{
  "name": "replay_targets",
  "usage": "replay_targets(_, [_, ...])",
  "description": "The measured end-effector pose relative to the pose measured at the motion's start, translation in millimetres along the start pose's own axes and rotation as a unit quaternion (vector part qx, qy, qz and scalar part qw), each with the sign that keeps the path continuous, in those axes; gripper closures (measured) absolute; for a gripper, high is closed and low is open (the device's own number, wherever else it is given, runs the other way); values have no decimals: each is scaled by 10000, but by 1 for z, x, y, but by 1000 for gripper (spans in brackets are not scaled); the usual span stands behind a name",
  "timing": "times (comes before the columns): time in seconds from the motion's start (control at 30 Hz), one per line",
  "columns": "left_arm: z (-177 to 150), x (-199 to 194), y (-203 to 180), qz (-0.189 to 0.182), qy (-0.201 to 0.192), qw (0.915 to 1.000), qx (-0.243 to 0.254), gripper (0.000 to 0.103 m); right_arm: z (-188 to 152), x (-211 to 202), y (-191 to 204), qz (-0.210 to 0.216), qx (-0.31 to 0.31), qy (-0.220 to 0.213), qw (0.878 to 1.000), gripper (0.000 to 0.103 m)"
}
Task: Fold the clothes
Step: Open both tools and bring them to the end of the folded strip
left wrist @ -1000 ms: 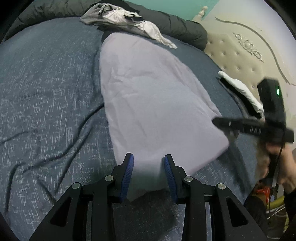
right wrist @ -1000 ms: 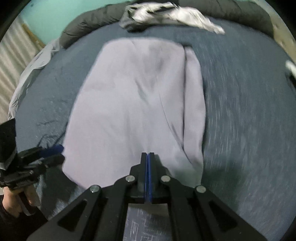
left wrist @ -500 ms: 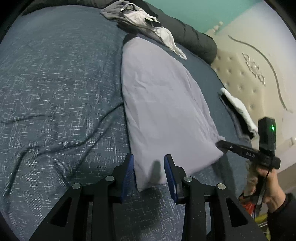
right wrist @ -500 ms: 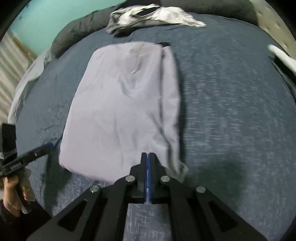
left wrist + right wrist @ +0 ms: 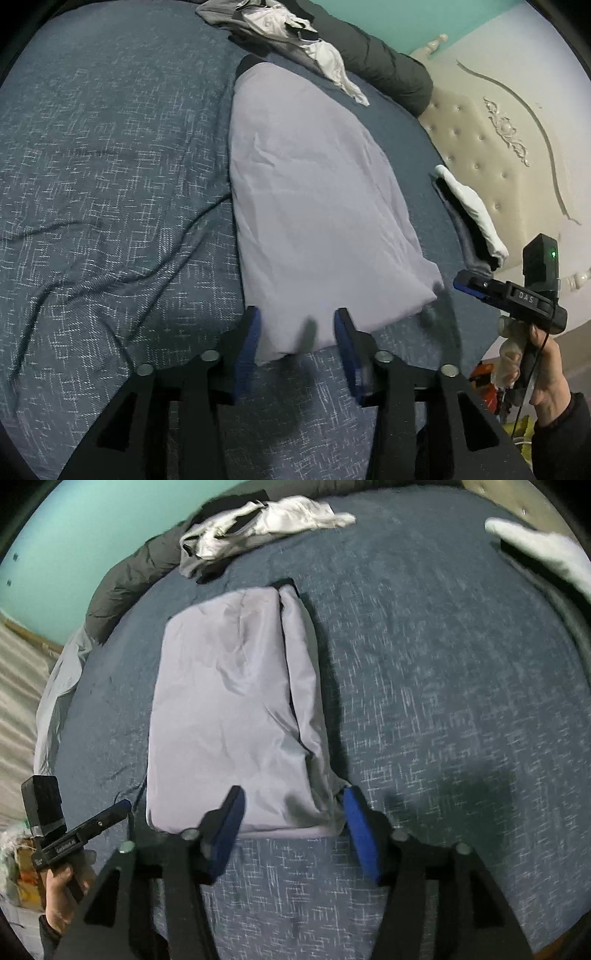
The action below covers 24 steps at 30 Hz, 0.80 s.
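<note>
A lavender garment [image 5: 314, 206], folded into a long panel, lies flat on the blue bedspread [image 5: 110, 147]. My left gripper [image 5: 297, 325] hovers over its near corner with its jaws opening; the pads touch no cloth. In the right wrist view the same garment [image 5: 229, 709] shows a folded-in strip along its right side. My right gripper [image 5: 291, 797] hangs above the near edge, its jaws also opening and holding nothing. Each gripper appears in the other's view: the right gripper [image 5: 461, 286] beside the garment's right corner, the left gripper [image 5: 123, 806] at its left corner.
A loose heap of grey and white clothes [image 5: 280, 26] lies at the far side against a dark rolled duvet [image 5: 376, 62]. A folded white and black stack [image 5: 469, 218] sits by the padded headboard [image 5: 480, 140]. A person's hand [image 5: 546, 369] holds the right gripper's handle.
The right jaws, shut before, now stand apart. The left jaws have widened. Both grippers have rolled and drawn back a little from the garment, which now lies flat.
</note>
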<state>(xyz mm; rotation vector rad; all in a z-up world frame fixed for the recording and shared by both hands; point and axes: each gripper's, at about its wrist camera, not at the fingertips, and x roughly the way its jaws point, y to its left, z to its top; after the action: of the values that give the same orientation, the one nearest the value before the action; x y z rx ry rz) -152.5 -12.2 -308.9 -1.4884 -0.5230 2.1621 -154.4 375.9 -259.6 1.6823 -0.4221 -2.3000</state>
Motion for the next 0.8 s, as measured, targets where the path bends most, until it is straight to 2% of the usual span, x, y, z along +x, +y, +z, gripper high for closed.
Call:
replay_targets(0.23, [6, 17, 11, 120, 136, 9997, -182, 46, 10, 30, -18, 162, 204, 288, 9992, 37])
replay_targets(0.4, [5, 33, 15, 96, 298, 9991, -301, 46, 17, 53, -25, 300, 57, 573, 9979, 30])
replay_targets(0.8, [9, 56, 15, -147, 356, 9972, -641, 38, 30, 74, -15, 700, -478, 985, 9915, 28])
